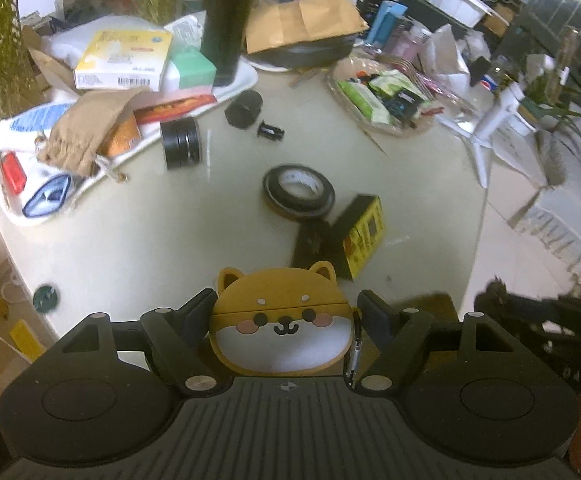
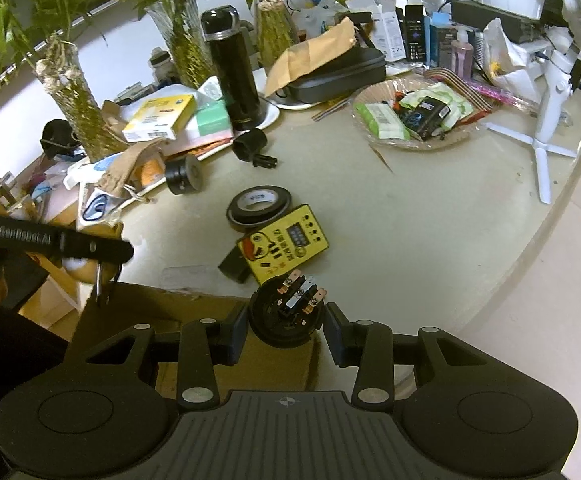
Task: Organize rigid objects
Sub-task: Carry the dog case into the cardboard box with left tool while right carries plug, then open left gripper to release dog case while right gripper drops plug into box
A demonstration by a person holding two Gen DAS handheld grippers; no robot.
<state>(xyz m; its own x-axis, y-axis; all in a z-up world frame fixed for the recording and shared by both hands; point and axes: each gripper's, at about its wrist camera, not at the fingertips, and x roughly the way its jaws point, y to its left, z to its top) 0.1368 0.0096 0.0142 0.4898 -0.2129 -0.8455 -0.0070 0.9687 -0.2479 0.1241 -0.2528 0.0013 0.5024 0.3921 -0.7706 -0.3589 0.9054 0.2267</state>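
I hold the dog-face case (image 1: 282, 320) clamped across its width in the left tongs (image 1: 286, 316), above the table (image 1: 150, 232) edge. The right tongs (image 2: 286, 320) grip a round black part (image 2: 286, 316). A cardboard box (image 2: 194, 312) lies directly below, nearer the right tongs.

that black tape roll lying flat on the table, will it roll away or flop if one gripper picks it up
The black tape roll lies flat on the table, so a nudge would probably slide it, not roll it. Its thick wound ring looks stiff and light. Set on edge, it would likely roll.
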